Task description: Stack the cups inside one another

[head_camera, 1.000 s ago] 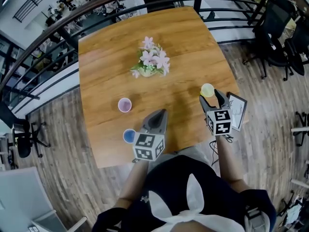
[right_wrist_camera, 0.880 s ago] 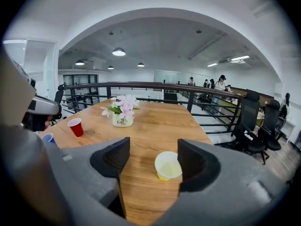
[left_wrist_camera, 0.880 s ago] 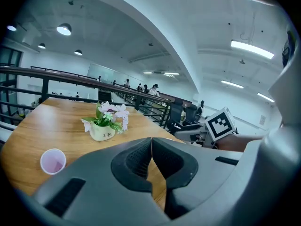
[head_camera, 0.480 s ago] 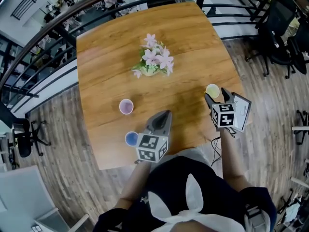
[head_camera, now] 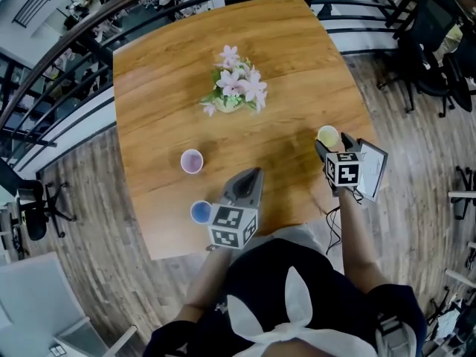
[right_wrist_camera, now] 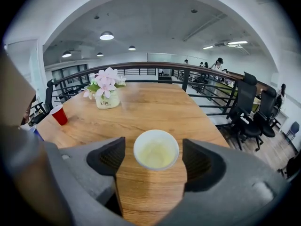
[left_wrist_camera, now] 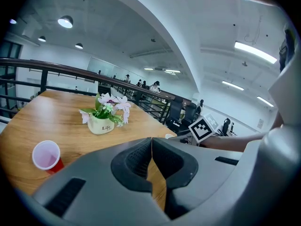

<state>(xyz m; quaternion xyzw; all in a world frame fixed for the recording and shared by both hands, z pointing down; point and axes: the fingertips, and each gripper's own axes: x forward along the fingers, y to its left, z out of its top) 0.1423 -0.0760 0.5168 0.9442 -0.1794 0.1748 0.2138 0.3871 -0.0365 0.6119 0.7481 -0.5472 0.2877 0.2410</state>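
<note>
A yellow cup (right_wrist_camera: pixel 156 149) stands upright on the wooden table (head_camera: pixel 163 88) near its right edge. My right gripper (right_wrist_camera: pixel 154 147) straddles the yellow cup (head_camera: pixel 328 135), its jaws opening, with a gap on each side, so the pads do not touch it. A red cup (head_camera: pixel 191 161) with a pale inside stands left of centre, and a blue cup (head_camera: pixel 200 212) stands near the front edge. My left gripper (head_camera: pixel 255 174) hovers to the right of the blue cup, shut and empty. In the left gripper view the closed left gripper (left_wrist_camera: pixel 151 141) has the red cup (left_wrist_camera: pixel 46 155) at its left.
A pot of pink flowers (head_camera: pixel 232 91) stands mid-table, also seen as the flower pot (right_wrist_camera: pixel 106 95) in the right gripper view. A white sheet (head_camera: pixel 370 171) lies at the table's right edge by my right gripper (head_camera: pixel 333 144). A black railing (head_camera: pixel 89 43) runs behind the table; office chairs (head_camera: pixel 428 43) stand at right.
My right gripper has come down toward the table and its jaws have spread wider around the yellow cup. The left gripper has stayed about where it was.
</note>
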